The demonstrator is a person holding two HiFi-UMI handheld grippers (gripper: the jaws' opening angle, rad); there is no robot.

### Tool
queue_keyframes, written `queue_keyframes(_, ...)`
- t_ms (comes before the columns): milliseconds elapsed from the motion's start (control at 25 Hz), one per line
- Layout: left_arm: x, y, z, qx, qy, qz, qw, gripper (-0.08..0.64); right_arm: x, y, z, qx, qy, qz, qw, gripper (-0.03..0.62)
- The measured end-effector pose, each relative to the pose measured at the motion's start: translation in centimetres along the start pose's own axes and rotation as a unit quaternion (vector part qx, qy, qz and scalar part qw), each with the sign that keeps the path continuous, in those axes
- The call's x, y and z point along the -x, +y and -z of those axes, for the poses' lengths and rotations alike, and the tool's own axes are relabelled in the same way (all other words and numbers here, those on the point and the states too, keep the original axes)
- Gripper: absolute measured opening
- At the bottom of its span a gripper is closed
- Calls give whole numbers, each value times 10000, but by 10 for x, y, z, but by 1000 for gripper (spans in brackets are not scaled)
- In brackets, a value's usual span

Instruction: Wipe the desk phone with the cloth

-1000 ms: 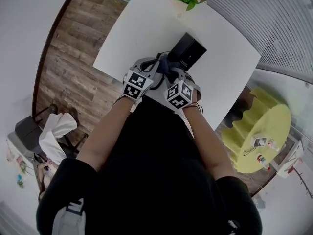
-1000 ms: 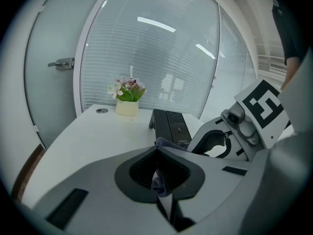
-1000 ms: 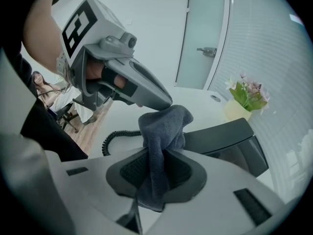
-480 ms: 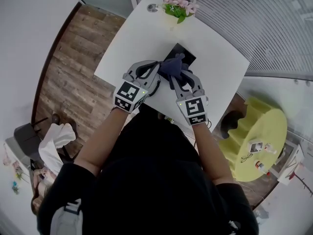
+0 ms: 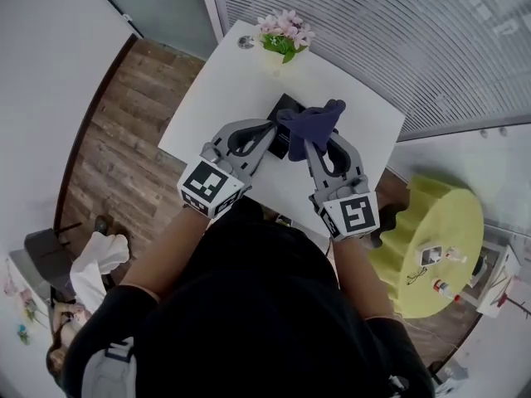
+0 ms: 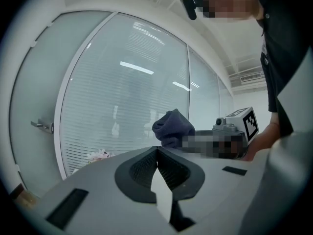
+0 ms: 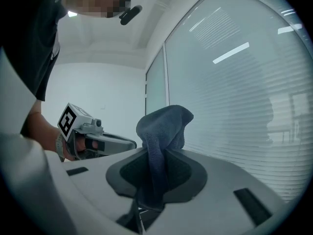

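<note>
Fingers of my right gripper [image 7: 161,156] were clamped on the dark blue cloth [image 7: 164,124], which stood up in a bunch above them. Fingers of my left gripper [image 6: 157,151] were pressed together with nothing between them. In the head view both grippers sat at mid-frame over the white table [image 5: 357,106]. The cloth was bunched by their tips and hid much of the black desk phone [image 5: 284,106], which lay just below the flowers [image 5: 282,33]. I could not tell whether the cloth touched the phone. I judged the cloth was in hand and at the phone, with the wiping itself largely left to do.
</note>
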State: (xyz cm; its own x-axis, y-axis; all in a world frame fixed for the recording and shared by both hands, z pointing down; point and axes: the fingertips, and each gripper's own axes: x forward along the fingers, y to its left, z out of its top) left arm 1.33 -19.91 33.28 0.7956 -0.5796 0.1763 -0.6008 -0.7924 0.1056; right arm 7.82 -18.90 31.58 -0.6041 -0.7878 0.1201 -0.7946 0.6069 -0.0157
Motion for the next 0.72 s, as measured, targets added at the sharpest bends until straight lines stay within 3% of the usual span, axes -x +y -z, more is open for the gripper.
queue_keyframes(240,4,-21,-20,-148,-38,172,9997,11,19,0,-26,21,-316,45,9995,86)
queue_keyframes(720,-1,-35,-27,-292,-35,258,9992,11,37,-4,-33,38,-431,180,9989,86)
